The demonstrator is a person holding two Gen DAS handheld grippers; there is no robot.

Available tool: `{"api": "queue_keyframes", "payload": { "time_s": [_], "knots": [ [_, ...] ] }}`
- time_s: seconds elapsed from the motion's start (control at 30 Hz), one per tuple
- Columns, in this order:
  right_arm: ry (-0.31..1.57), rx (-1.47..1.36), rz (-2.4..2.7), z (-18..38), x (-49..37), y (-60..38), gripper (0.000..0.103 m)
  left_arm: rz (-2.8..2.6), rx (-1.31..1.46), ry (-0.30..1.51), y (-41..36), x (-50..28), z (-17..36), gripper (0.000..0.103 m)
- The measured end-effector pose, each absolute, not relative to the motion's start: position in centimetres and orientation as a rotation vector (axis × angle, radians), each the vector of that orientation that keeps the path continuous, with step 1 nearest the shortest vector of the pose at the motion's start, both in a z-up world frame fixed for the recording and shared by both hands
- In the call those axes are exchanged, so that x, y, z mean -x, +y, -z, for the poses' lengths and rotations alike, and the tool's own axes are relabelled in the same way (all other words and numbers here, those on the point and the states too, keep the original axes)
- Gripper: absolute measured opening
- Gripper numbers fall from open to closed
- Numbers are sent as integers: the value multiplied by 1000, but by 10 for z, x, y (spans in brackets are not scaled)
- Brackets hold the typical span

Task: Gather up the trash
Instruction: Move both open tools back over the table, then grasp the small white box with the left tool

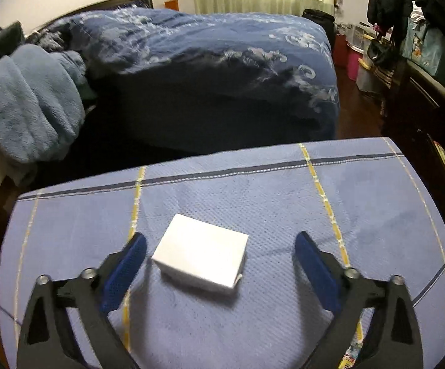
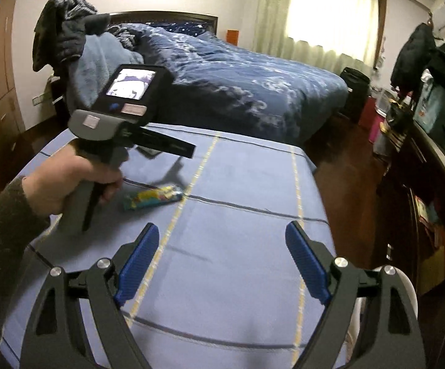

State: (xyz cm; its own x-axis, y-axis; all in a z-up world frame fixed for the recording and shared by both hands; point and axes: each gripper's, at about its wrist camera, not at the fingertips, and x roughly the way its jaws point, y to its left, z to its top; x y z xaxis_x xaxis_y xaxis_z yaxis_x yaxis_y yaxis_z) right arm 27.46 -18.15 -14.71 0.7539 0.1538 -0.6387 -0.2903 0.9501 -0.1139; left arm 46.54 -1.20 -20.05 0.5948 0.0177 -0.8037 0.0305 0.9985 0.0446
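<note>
- Blue checked cloth (image 1: 253, 190) with yellow and dark stripes covers the worktop in a bedroom, a bed (image 1: 210, 70) under a dark blue patterned quilt standing beyond it.
- White box (image 1: 202, 253) lies flat on the cloth, between the spread blue pads of the left tool (image 1: 221, 253), nearer the left pad (image 1: 130, 264); neither pad touches it.
- Left tool's jaws stand open, nothing gripped.
- Seen from the right wrist, the person's left hand (image 2: 65, 184), in a dark sleeve, grips the handle of the left tool (image 2: 164, 150), its small screen lit.
- Colourful wrapper (image 2: 153, 200) lies on the cloth just beside that hand.
- Right tool (image 2: 221, 253) hangs over bare cloth, its jaws open and empty, well apart from the wrapper.
- White rim (image 2: 402, 286) shows at the worktop's right edge; what it belongs to cannot be told.
</note>
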Motion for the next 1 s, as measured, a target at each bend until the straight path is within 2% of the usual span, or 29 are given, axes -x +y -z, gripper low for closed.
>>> {"api": "queue_keyframes", "payload": {
  "time_s": [0.13, 0.23, 0.27, 0.53, 0.87, 0.93, 1.0],
  "knots": [
    [704, 187, -267, 150, -285, -169, 85, 36, -39, 933, -6, -469, 202, 80],
    [739, 152, -278, 155, -296, -162, 85, 48, -42, 914, -4, -467, 201, 65],
    [751, 137, -282, 158, -301, -159, 85, 44, -43, 907, -3, -466, 200, 56],
    [900, 44, -277, 185, -334, -129, 85, 20, -1, 860, 28, -447, 179, 56],
    [963, 42, -246, 208, -356, -73, 85, -34, -9, 771, 82, -410, 141, 56],
    [942, 74, -213, 210, -361, -64, 83, -42, 0, 765, 91, -405, 139, 56],
    [922, 97, -198, 211, -363, -60, 76, -48, 4, 762, 99, -401, 138, 56]
  ]
}}
